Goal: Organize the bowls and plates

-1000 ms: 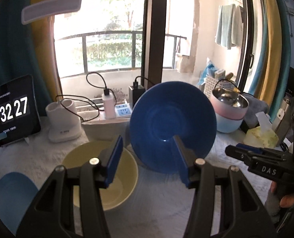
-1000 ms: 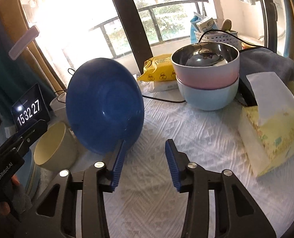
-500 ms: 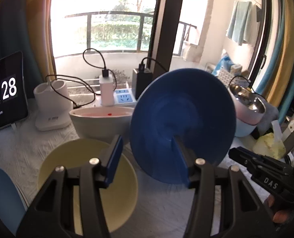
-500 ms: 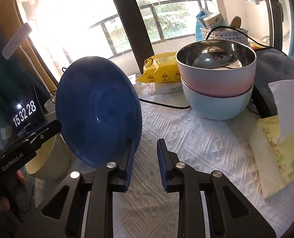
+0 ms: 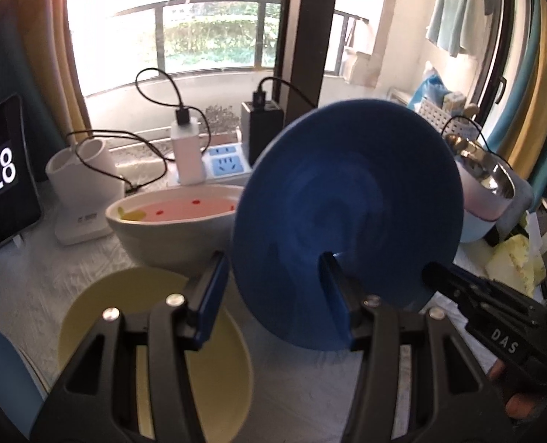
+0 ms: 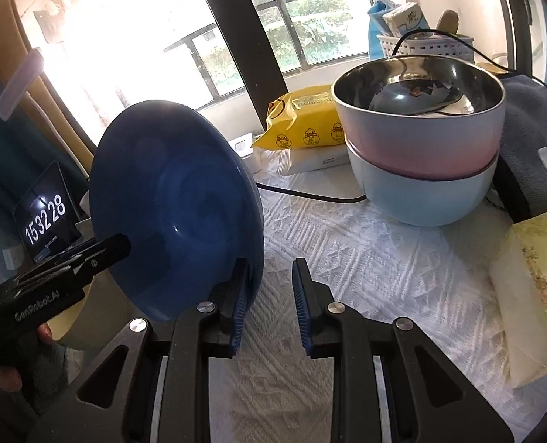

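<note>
A dark blue plate (image 5: 347, 221) stands on edge above the table, its hollow face toward the left wrist camera. My left gripper (image 5: 272, 258) is shut on its lower rim, one finger across the hollow face and the other at its back. In the right wrist view that gripper (image 6: 122, 243) reaches onto the plate (image 6: 170, 203) from the left. My right gripper (image 6: 270, 263) has its jaws narrow with a bare gap between them, the plate's rim just beside its left finger. A yellow bowl (image 5: 155, 332) lies under the left gripper, a pale bowl with a pink inside (image 5: 173, 221) behind it.
A steel-lined pink bowl sits in a light blue bowl (image 6: 421, 140) at the right. A light blue plate (image 5: 0, 376) lies at the near left. A clock screen (image 6: 46, 217), power strip (image 5: 225, 162), yellow wipes pack (image 6: 303, 125) and tissue pack (image 6: 532, 295) ring the white cloth.
The right gripper's jaws have narrowed. Both grippers have moved forward and lower with the blue plate. The pink-inside bowl has come into view, and the yellow bowl lies closer beneath the left gripper.
</note>
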Demonstrator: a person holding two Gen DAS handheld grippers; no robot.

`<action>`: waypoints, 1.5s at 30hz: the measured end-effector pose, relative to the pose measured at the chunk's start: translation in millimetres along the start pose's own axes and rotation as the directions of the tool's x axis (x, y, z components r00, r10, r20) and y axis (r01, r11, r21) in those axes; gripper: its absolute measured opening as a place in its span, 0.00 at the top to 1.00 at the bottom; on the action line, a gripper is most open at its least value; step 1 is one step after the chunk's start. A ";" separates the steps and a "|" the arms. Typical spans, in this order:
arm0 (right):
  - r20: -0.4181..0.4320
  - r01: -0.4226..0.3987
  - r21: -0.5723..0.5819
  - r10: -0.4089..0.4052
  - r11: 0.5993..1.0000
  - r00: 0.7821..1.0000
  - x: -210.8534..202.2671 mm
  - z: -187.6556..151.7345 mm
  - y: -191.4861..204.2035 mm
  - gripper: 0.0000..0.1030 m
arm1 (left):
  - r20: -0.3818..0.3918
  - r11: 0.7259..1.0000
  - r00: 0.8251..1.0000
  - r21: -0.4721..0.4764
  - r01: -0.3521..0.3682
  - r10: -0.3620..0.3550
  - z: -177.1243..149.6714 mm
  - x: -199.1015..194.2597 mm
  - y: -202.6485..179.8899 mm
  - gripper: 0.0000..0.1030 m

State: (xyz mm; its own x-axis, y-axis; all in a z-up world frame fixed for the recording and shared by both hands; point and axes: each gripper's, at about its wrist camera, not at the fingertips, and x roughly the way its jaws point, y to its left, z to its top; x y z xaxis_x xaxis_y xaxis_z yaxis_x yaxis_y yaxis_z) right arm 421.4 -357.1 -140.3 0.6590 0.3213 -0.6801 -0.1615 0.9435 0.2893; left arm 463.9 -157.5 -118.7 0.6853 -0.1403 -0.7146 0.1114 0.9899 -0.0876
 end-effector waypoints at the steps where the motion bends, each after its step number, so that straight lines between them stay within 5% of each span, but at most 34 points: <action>1: 0.000 0.000 0.003 0.000 1.000 1.000 2.0 0.6 0.3 0.75 | -0.003 1.000 1.000 0.000 0.000 0.000 -0.4 1.1 -0.5 0.49; 16: 0.018 0.038 -0.062 -0.037 0.997 0.999 15.3 -4.9 11.9 0.75 | 0.021 0.999 1.000 0.048 -0.014 0.013 -4.1 7.6 -9.9 0.50; 19: -0.004 0.048 -0.095 -0.049 0.994 0.999 19.6 -7.7 18.3 0.85 | 0.045 0.996 0.998 0.081 -0.036 0.033 -5.2 6.0 -13.6 0.59; 29: 0.044 0.086 -0.098 -0.082 0.992 0.996 4.1 -12.3 19.9 0.86 | 0.071 0.997 0.997 0.069 -0.026 0.021 -9.6 -4.0 -9.3 0.77; 45: 0.060 0.072 -0.042 -0.069 0.997 0.996 -44.6 -18.4 14.5 0.86 | 0.110 0.997 0.993 0.071 0.027 -0.034 -17.8 -44.0 -16.6 0.82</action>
State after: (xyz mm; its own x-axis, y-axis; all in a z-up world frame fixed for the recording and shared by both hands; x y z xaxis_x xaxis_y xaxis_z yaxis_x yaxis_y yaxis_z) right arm 376.1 -356.2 -118.1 0.7118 0.2500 -0.6564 -0.1450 0.9667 0.2110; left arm 419.1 -167.4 -98.1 0.7562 -0.1756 -0.6303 0.1804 0.9819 -0.0570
